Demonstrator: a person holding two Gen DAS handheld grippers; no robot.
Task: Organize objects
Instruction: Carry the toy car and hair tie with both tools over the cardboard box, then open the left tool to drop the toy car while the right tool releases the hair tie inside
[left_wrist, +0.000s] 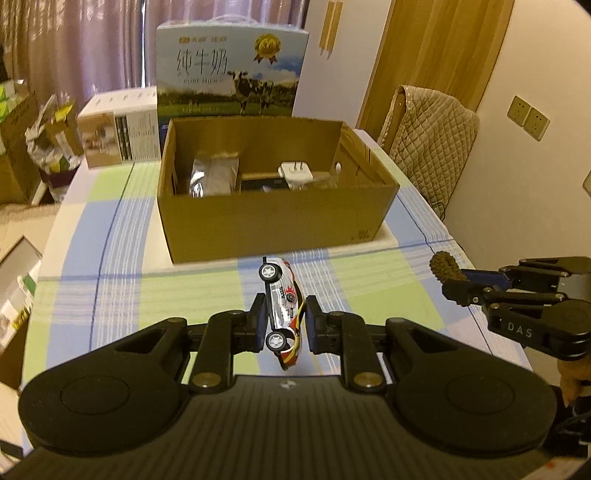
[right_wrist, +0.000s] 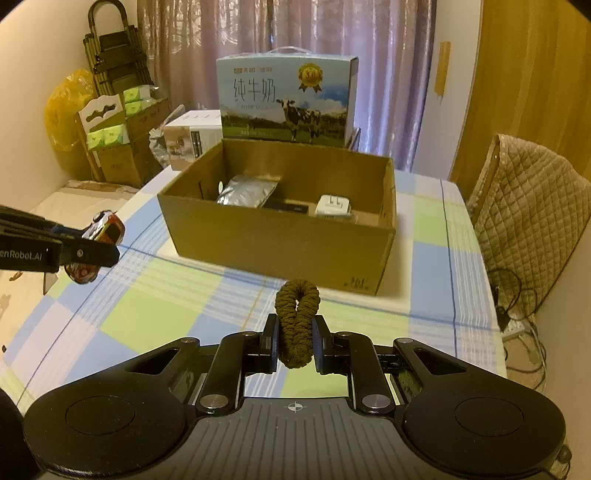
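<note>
Left gripper (left_wrist: 283, 328) clamped glossy die-cast toy car (left_wrist: 282, 312) — right gripper (right_wrist: 295, 341) pinched looped, knobbly brown hair tie (right_wrist: 297, 325) between 2 pads.

The toy car (left_wrist: 282, 310) looked glossy, painted white and orange; the hair tie (right_wrist: 297, 325) was rough, knitted brown cloth. The cardboard box (left_wrist: 273, 225) was matt — the checked cloth (right_wrist: 155, 314) over the desk, smooth.
</note>
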